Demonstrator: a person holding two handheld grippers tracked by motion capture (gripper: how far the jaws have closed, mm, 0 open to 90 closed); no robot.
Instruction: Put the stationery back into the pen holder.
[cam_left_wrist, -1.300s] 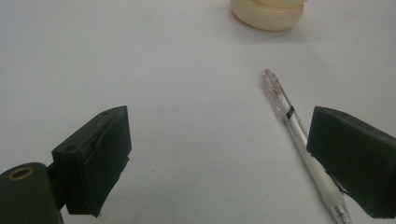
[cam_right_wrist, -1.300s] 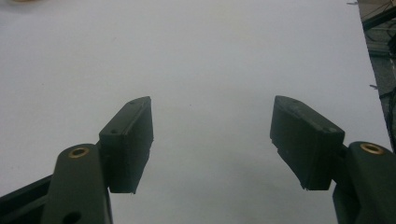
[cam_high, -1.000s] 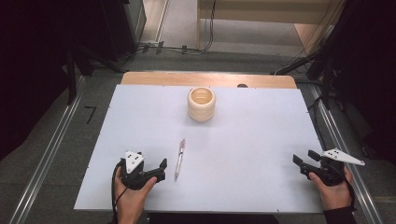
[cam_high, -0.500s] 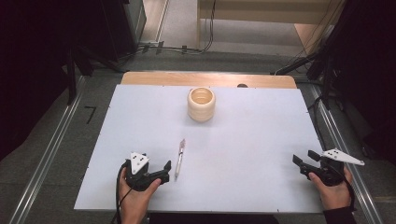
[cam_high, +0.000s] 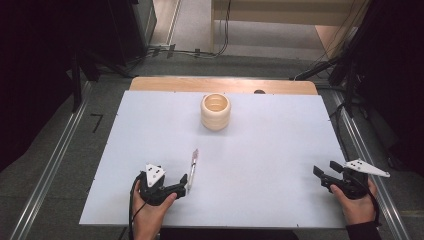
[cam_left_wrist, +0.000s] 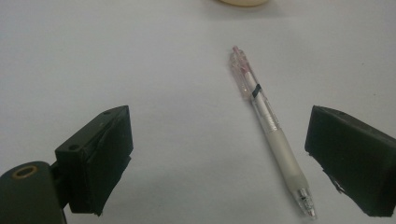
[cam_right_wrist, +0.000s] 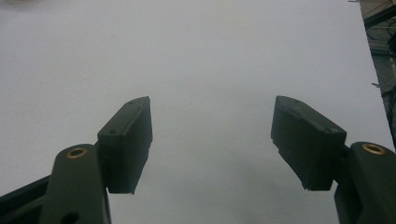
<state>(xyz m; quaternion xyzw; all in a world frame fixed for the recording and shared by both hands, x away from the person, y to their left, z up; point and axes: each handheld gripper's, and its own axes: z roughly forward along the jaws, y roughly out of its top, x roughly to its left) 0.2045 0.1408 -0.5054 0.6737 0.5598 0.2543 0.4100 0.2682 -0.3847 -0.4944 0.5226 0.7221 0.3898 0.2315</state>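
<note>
Near the tabletop's front edge, left of centre, the left gripper (cam_left_wrist: 219, 154) holds its jaws spread around the clear ballpoint pen (cam_left_wrist: 271, 130), seemingly to grasp it, while the right gripper (cam_right_wrist: 212, 144), jaws likewise apart, idles by the front right corner, well apart from the wooden cup (cam_high: 216, 111).

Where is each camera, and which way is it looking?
High view: above the table, looking forward and down; both hands with left gripper and right gripper.
Left gripper view: rides the left gripper, jaws open around the pen.
Right gripper view: rides the right gripper, open jaws over bare table.
Shared: pen, cup.
</note>
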